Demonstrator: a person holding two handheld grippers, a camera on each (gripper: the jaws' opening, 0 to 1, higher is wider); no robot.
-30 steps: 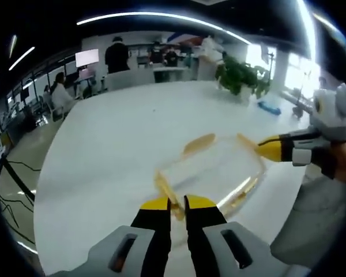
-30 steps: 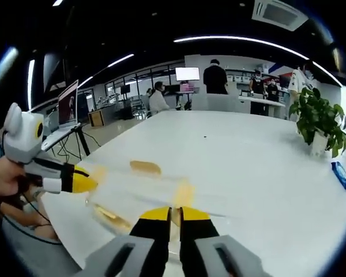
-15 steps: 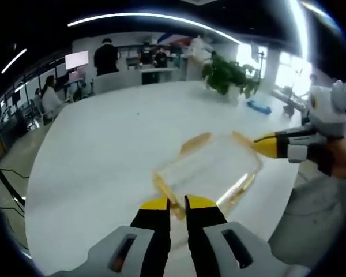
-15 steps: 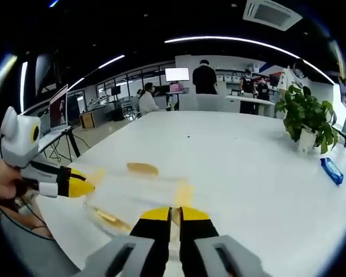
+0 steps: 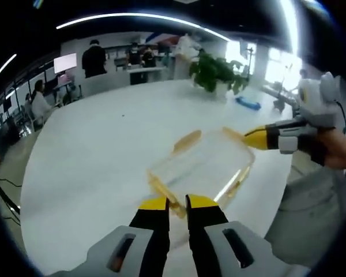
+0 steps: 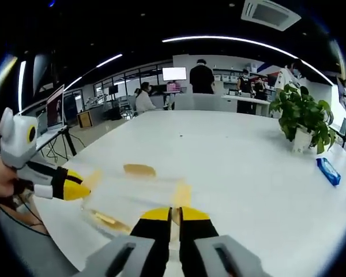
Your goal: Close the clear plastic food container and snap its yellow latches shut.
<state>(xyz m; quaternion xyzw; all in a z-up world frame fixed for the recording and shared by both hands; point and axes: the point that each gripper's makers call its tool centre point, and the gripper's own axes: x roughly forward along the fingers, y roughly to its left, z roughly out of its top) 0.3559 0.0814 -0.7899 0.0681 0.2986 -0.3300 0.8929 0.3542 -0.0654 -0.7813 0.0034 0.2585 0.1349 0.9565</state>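
Left gripper view: the clear plastic food container (image 5: pixel 200 167) lies on the white table (image 5: pixel 104 150), near its edge, yellow latches (image 5: pixel 187 140) splayed outward.
The left gripper (image 5: pixel 177 203) has its jaws narrowed onto the near latch; the right gripper (image 5: pixel 249 137) touches the far corner latch, jaws pressed together. A potted plant (image 5: pixel 216 70) and blue object (image 5: pixel 247 103) sit well beyond.

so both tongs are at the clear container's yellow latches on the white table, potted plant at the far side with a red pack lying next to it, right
Not quite: the pack beside the potted plant is blue, not red, as the right gripper view shows. The rest holds: the left tongs and right tongs are each at a yellow latch of the clear container on the white table.
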